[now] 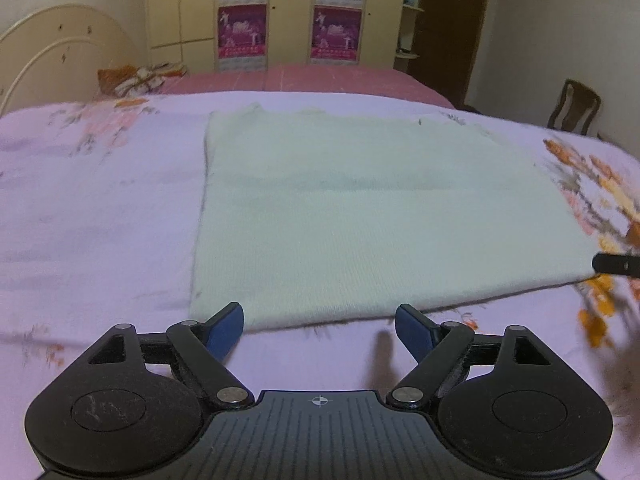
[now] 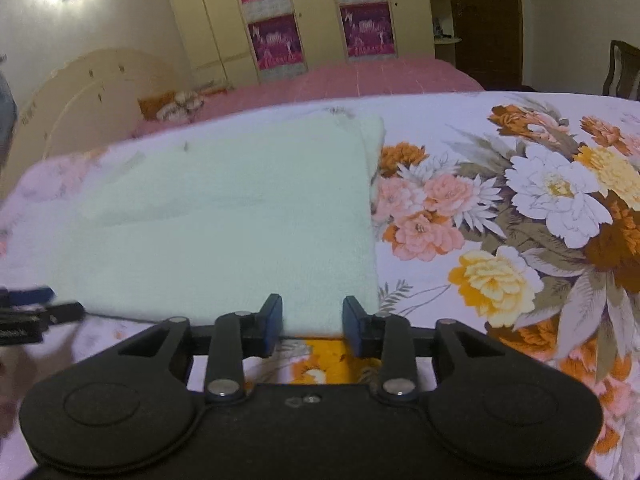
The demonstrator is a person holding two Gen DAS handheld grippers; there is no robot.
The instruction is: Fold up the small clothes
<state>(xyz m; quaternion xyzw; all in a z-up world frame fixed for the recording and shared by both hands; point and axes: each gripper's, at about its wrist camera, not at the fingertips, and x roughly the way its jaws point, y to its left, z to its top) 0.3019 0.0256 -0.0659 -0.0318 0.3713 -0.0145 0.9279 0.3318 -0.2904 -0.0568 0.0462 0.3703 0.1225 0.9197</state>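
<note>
A pale green knit garment lies flat as a folded rectangle on the floral bedsheet; it also shows in the right wrist view. My left gripper is open and empty, just short of the garment's near edge towards its left corner. My right gripper is open, with the garment's near right corner lying between its blue pads. The right gripper's tip shows at the right edge of the left wrist view; the left gripper shows at the left edge of the right wrist view.
A pink bedspread and a patterned pillow lie beyond the sheet. A cream headboard stands at the left, wardrobes at the back, a wooden chair at the right.
</note>
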